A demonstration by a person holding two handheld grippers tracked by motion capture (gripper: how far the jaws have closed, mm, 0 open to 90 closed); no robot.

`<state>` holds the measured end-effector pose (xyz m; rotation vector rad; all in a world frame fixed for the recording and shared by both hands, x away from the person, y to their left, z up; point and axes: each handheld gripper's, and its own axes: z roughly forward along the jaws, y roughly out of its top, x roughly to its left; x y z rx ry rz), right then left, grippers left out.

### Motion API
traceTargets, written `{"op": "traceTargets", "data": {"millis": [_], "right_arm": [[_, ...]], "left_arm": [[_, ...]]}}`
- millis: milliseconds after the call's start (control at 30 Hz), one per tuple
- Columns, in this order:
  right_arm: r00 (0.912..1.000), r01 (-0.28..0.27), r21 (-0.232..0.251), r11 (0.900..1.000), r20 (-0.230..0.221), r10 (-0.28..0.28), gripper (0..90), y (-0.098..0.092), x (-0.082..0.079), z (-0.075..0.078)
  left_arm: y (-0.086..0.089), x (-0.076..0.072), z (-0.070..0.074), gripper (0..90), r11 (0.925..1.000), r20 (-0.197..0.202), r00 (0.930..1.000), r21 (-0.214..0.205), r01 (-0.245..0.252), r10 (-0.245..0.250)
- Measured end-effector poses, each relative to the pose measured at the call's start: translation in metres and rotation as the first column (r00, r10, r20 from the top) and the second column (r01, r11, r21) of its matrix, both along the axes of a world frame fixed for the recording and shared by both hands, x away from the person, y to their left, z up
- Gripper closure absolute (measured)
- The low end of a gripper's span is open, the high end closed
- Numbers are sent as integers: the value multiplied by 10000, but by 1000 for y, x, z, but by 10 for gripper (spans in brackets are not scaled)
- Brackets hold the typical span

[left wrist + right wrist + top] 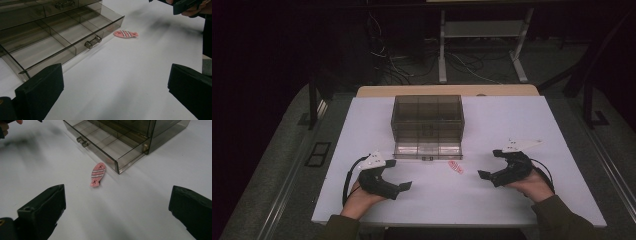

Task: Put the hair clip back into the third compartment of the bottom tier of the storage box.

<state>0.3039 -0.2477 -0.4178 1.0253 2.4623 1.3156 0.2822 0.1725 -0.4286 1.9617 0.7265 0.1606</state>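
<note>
Grippers stand ready at the near edge of the white table top (512, 120), and I judge that the work is at its start: the small flat pink fish-shaped piece with dark stripes (97, 174) lies free on the surface, just beside the front right corner of the pulled-out bottom drawer (110, 145) of the smoky transparent plastic drawer box (428, 120), and it is not yet picked up. The left gripper (404, 186) rests near the front left part of the table with its jaws wide apart and nothing between them; the right gripper (483, 174) rests near the front right part, also spread open and empty. The pink piece sits between the two, a little nearer to the right one. The next move, I think, calls for the right gripper to come forward and low, with the jaws on both long sides of the flat piece, because it is thin and lies flat on the surface, so the tips must reach almost to the table. The drawer front and its small knob (93, 41) are near, so the approach should come from the open side. The drawer compartments look empty, and the surface in front of the box is free, with good room for both hands.
</note>
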Motion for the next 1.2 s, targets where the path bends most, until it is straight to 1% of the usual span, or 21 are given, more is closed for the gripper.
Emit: {"op": "traceTargets", "data": {"millis": [167,367,633,1200], "right_arm": [[10000,-82,-6,10000,21,82,3,3,2,1],[9999,-102,-7,9999,-69,102,3,7,5,2],[9997,-205,-197,9996,-131,202,3,13,8,4],[9994,-309,-355,9989,-183,302,4,23,17,4]], "left_arm": [[-1,0,0,0,10000,2,10000,-24,-10,10],[-1,0,0,0,10000,-4,10000,-7,-39,39],[0,-1,0,0,10000,5,10000,44,-63,63],[0,-2,1,0,10000,21,10000,69,-31,31]]}}
